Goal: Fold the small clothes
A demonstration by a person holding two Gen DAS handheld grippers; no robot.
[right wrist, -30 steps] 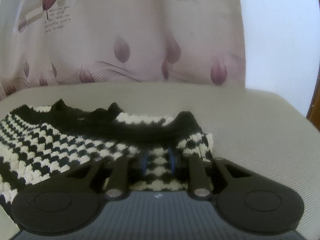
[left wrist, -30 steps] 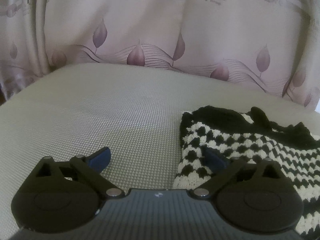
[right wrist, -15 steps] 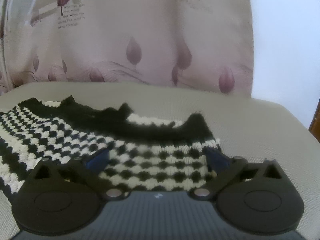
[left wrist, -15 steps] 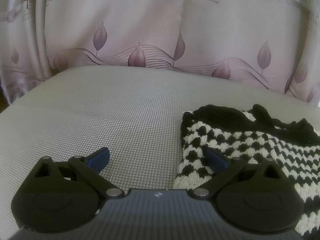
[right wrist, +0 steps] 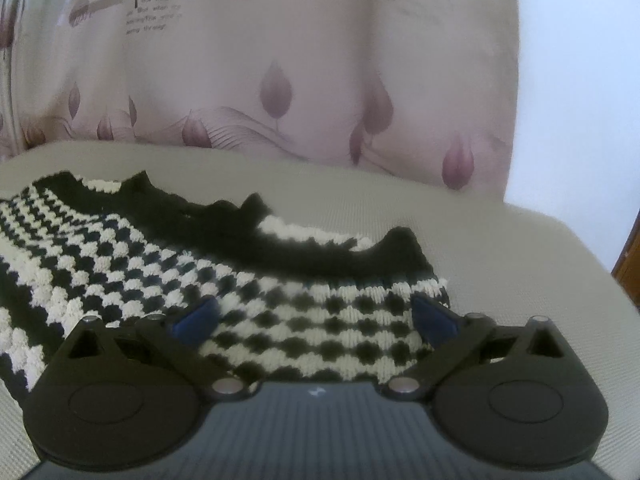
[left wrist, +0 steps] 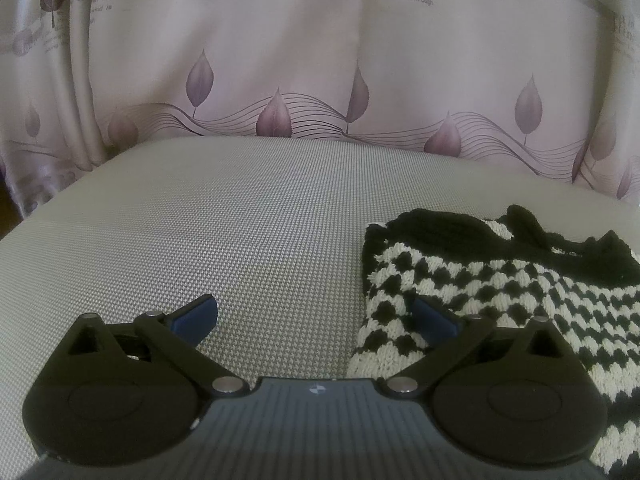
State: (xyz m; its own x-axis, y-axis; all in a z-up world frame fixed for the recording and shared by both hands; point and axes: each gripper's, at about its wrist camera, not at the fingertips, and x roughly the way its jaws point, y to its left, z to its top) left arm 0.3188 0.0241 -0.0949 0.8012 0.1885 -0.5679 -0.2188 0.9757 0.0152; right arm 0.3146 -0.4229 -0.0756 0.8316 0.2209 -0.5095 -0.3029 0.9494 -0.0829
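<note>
The knitted garment (right wrist: pixel 224 280) is lying flat on the grey woven surface (left wrist: pixel 240 220), a chunky piece in a black-and-cream check with a solid black ribbed band running along its far edge, where small black points are sticking up from the band. Its stitches are reading as fat, bobbled little blocks, soft against the fine mesh-like weave of the surface beneath. The right gripper (right wrist: pixel 316 322) is hanging just over the garment's near right corner with its jaws spread as wide as they go, having just been opening; the knit is showing between the blue pads (right wrist: pixel 434 320), but nothing is pinched, so the cloth is released. Over on the other side, the left gripper (left wrist: pixel 316 320) is likewise standing wide and gripping nothing: one blue fingertip (left wrist: pixel 196 318) is sitting over bare grey weave, while the other is over the garment's left edge, where the cream hem is curling slightly. Whether that pad is actually touching the wool cannot be told. Both tools are showing matte black arms with round hinged plates and silver pins. Behind the surface a pale pink curtain (left wrist: pixel 320 60) is hanging in soft folds, printed with mauve leaves, thin wavy lines and bits of lettering, and a plain white wall (right wrist: pixel 580 80) is showing to its right.
</note>
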